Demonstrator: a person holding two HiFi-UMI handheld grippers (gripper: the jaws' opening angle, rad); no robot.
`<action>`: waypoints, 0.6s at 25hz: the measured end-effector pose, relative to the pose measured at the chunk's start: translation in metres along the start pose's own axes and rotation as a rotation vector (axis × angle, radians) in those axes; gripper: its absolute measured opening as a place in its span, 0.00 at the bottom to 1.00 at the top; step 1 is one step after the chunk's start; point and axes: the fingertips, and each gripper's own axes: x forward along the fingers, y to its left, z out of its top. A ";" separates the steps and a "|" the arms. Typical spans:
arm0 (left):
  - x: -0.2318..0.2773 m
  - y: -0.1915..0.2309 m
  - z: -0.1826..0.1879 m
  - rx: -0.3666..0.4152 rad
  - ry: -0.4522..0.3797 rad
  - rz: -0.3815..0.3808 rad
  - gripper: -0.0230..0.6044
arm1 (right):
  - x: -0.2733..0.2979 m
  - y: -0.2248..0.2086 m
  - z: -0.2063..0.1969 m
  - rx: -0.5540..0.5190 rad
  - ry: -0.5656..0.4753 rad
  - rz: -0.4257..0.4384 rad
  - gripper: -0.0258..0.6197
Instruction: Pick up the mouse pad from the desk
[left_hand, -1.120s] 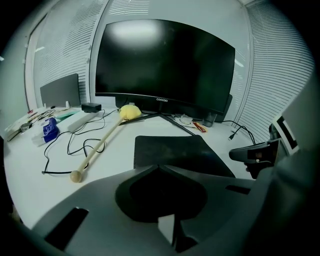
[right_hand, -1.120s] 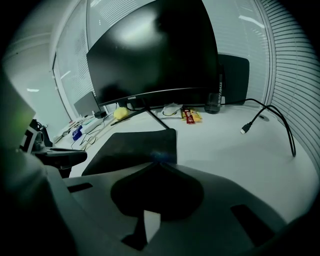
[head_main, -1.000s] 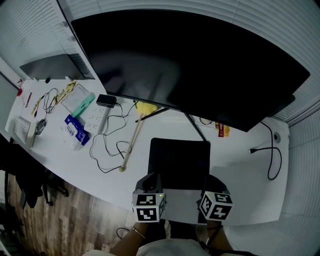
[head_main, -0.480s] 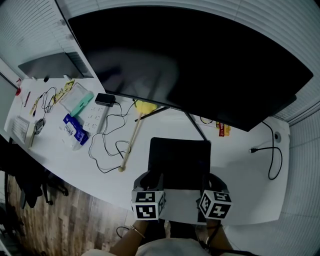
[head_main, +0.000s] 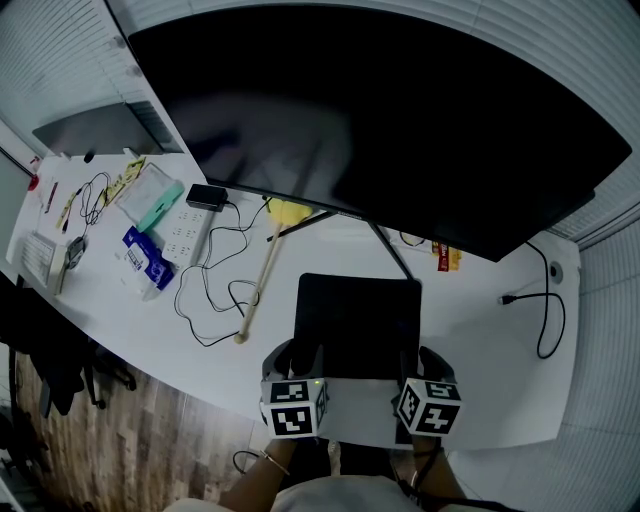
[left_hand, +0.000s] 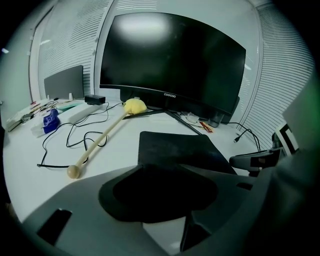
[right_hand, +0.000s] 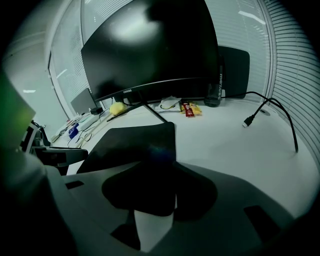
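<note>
Black curved monitor (head_main: 380, 130) fills the back of the white desk (head_main: 480, 350). Black mouse pad (head_main: 358, 325) lies flat in front of the monitor stand, one edge toward the person. At that edge's two corners sit the left gripper (head_main: 297, 360) and right gripper (head_main: 420, 362), likely so they can lift it evenly. Both sets of jaws have just been opening and now stand wide, with the pad edge at their mouths and nothing clamped. Yellow-headed stick (head_main: 262, 280) lies apart, to the left.

We see dim, cool, even light. Pale glare smears the big curved black monitor screen (left_hand: 150, 30) at upper centre in both gripper views. Fisheye bending and dark vignettes ring their edges, and the foregrounds blur.
</note>
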 end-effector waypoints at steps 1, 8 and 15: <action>0.001 0.000 0.000 -0.001 0.002 0.001 0.36 | 0.001 0.000 0.000 -0.001 0.002 0.000 0.31; 0.007 0.004 -0.007 -0.011 0.031 0.013 0.36 | 0.008 -0.003 -0.001 -0.014 0.017 -0.004 0.31; 0.013 0.010 -0.008 -0.014 0.045 0.041 0.36 | 0.014 -0.006 -0.002 -0.020 0.031 -0.009 0.30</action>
